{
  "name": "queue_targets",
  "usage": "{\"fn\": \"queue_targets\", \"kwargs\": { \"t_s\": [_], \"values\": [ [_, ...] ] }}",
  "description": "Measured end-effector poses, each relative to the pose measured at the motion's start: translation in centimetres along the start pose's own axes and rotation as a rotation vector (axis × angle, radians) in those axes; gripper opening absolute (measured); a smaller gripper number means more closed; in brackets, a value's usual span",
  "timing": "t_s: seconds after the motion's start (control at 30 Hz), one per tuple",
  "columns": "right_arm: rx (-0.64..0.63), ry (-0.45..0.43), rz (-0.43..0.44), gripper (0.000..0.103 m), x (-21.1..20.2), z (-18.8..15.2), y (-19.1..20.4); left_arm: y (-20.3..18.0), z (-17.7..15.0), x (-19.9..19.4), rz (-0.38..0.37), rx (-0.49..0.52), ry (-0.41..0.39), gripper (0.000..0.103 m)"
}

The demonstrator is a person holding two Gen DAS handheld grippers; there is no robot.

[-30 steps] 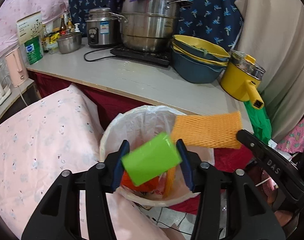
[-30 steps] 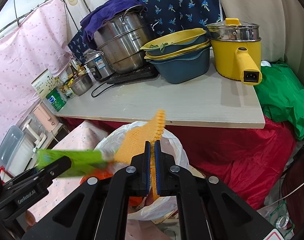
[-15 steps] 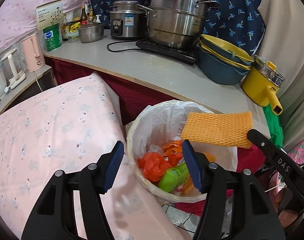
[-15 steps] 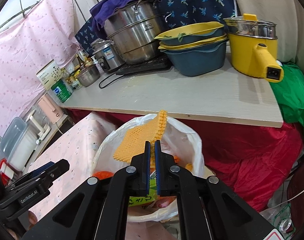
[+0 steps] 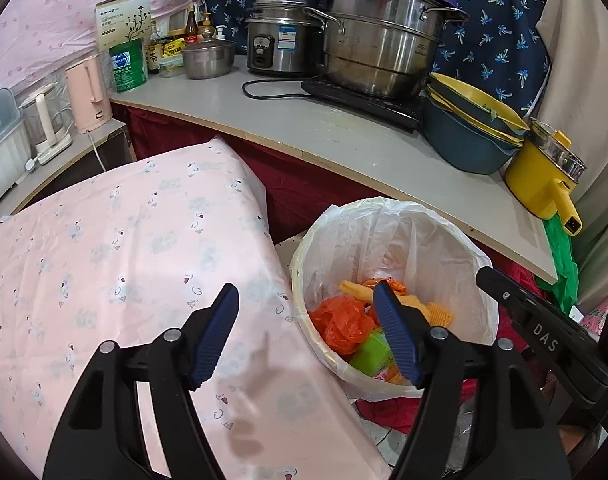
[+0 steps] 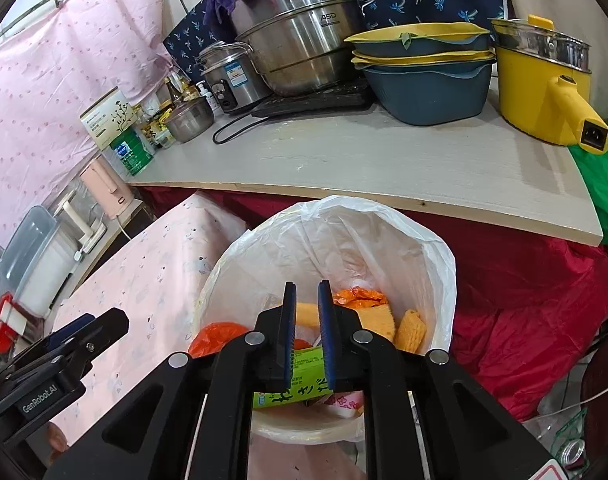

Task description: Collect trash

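I am holding both tongs empty above the lined trash bin (image 6: 431,256): the left tongs (image 5: 307,336) are gaping wide over the pink cloth (image 5: 116,248), the right tongs (image 6: 305,332) are parted narrowly over the bin's mouth. The green packet (image 6: 304,384), orange foam net (image 6: 407,326) and orange bag (image 5: 339,324) are lying inside. Behind, a cluttered surface (image 6: 383,160) is carrying the steel pot (image 6: 304,28), blue basins (image 6: 427,88) and yellow cooker (image 6: 543,88).

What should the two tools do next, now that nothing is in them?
Probably pull both back from the bin and look for more trash. The left tool and right tool are open and empty, and the green box and orange foam net already lie inside the bag.
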State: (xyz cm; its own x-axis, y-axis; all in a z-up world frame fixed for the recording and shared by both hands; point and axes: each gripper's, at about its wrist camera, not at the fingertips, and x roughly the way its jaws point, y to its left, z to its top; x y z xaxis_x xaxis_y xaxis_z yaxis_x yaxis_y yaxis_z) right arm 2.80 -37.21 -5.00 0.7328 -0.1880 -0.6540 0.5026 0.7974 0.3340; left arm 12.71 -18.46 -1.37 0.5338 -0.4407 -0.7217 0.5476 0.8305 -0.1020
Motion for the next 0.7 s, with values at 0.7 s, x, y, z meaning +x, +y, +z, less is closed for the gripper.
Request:
{"fn": "queue_targets", "kwargs": {
  "t_s": [0.7],
  "values": [
    [-0.055, -0.037, 0.012, 0.033, -3.0, -0.2, 1.7, -0.3, -0.9, -2.9, 0.024, 0.018, -0.042, 0.07]
  ]
}}
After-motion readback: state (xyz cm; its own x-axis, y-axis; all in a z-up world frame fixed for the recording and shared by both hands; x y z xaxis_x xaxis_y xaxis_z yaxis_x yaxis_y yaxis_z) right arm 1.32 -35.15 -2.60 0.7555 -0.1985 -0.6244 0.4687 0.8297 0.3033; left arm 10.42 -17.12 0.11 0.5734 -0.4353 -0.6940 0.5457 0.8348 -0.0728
